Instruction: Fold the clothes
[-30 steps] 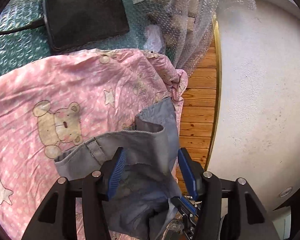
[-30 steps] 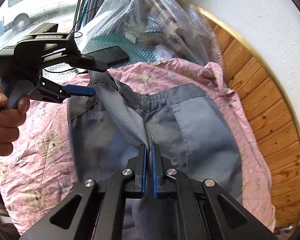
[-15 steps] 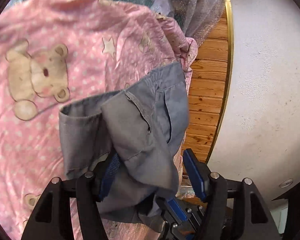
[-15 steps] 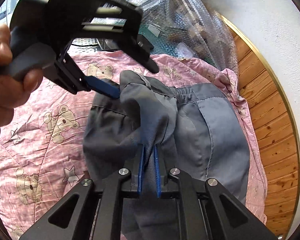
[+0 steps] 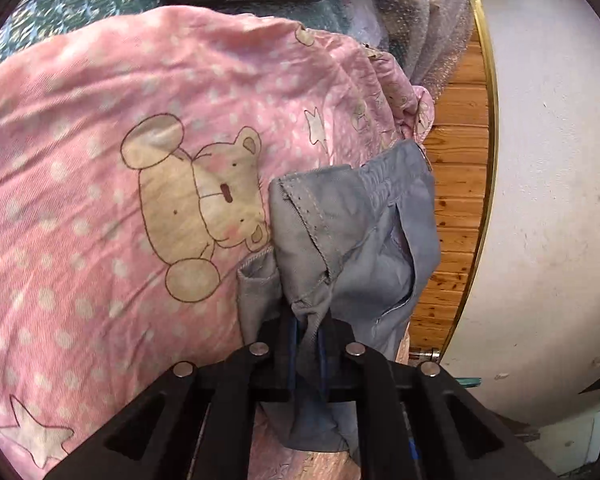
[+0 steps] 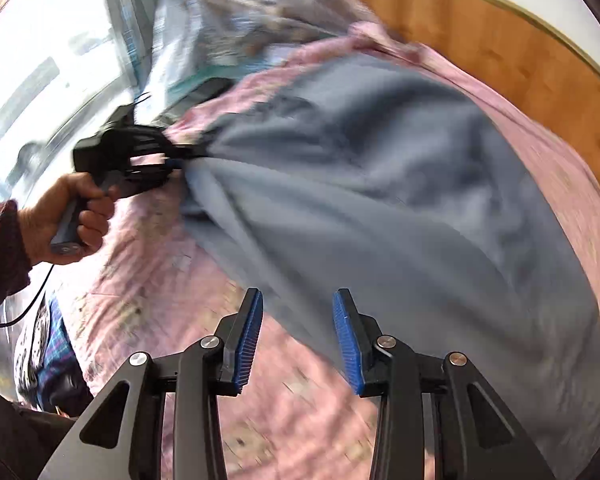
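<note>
A home — a bedroom by the look of it: a pink quilt [image 5: 100,208] printed with teddy bears and stars covers a bed, wooden panelling [image 5: 456,184] edges a white wall [image 5: 552,160], and bubble wrap [image 5: 424,12] is heaped at the far end.

matt grey woven cloth shorts [image 5: 352,240] on soft pink cotton-look blanket [image 5: 100,160], w/ varnished wood panelling [image 5: 456,160] behind.

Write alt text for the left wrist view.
The left gripper is shut on a bunched edge of grey shorts, which lie on a pink teddy-bear blanket. A wooden panel and white wall stand to the right.
</note>
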A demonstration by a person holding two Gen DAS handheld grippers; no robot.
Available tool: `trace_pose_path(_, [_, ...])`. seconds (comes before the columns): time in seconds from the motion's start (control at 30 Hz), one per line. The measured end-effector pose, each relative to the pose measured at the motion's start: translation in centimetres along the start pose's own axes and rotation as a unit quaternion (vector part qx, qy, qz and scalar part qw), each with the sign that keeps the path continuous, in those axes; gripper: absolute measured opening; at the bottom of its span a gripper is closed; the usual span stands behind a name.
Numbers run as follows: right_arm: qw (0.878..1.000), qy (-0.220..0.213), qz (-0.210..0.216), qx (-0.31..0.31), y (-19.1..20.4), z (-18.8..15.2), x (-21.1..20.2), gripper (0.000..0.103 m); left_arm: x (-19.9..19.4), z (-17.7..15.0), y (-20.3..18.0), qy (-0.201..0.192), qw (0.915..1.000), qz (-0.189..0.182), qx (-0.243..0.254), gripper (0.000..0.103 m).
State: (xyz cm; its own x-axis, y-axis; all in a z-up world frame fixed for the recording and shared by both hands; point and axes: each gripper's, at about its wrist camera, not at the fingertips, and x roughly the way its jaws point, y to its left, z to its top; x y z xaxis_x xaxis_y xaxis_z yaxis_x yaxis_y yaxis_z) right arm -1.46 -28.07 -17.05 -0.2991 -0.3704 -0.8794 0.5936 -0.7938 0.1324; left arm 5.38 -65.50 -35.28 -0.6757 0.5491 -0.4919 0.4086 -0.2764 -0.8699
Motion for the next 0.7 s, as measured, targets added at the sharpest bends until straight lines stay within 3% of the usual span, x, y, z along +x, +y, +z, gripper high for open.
trace_pose_path(0.07, [0.991, 0.011, -0.037, 0.128, -7.3, -4.3, -1.3, 0.037, 0.1, 0.3, 0.0, 0.002, 1.0000, -0.005, 0.000, 0.009])
trace_pose_path(0.13, [0.963, 0.025, -0.078, 0.255, -14.7, -9.4, -2.2, 0.036, 0.3, 0.4, -0.9, 0.010, 0.9994, 0.007, 0.032, 0.011])
trace_pose_path(0.2, [0.932, 0.035, -0.093, 0.348, -19.9, -14.2, -3.1, 0.036, 0.3, 0.6, -1.0, 0.022, 0.9991, 0.008, 0.035, 0.011])
trace_pose_path(0.27, [0.907, 0.030, -0.072, 0.414, -22.9, -17.6, -4.5, 0.026, 0.0, 0.6, -1.5, 0.028, 0.9987, 0.018, 0.039, 0.013])
trace_pose_path(0.37, [0.885, -0.020, -0.083, 0.457, -25.2, -20.6, -8.7, 0.031, -1.9, -0.3, -4.2, 0.013, 0.9960, 0.056, 0.069, 0.020])
trace_pose_path(0.43, [0.869, -0.050, -0.097, 0.482, -27.0, -22.7, -11.0, 0.033, -4.0, -1.7, -6.9, -0.020, 0.9902, 0.082, 0.111, 0.021])
trace_pose_path(0.47, [0.860, -0.064, -0.105, 0.496, -28.0, -23.8, -12.0, 0.033, -4.9, -2.6, -8.2, -0.038, 0.9868, 0.086, 0.132, 0.021])
trace_pose_path(0.53, [0.837, -0.076, -0.119, 0.529, -31.0, -26.5, -12.8, 0.033, -4.8, -4.5, -10.4, -0.042, 0.9850, 0.060, 0.156, 0.028])
trace_pose_path(0.63, [0.814, -0.078, -0.138, 0.559, -35.0, -30.1, -13.1, 0.031, -0.1, -6.8, -11.9, 0.020, 0.9844, 0.030, 0.172, 0.030])
trace_pose_path(0.67, [0.806, -0.089, -0.128, 0.572, -36.1, -31.6, -13.3, 0.023, 2.0, -7.4, -11.6, 0.043, 0.9826, 0.044, 0.175, 0.030])
trace_pose_path(0.7, [0.796, -0.100, -0.119, 0.585, -37.1, -32.9, -13.6, 0.020, 4.0, -7.9, -10.7, 0.062, 0.9794, 0.080, 0.175, 0.030])
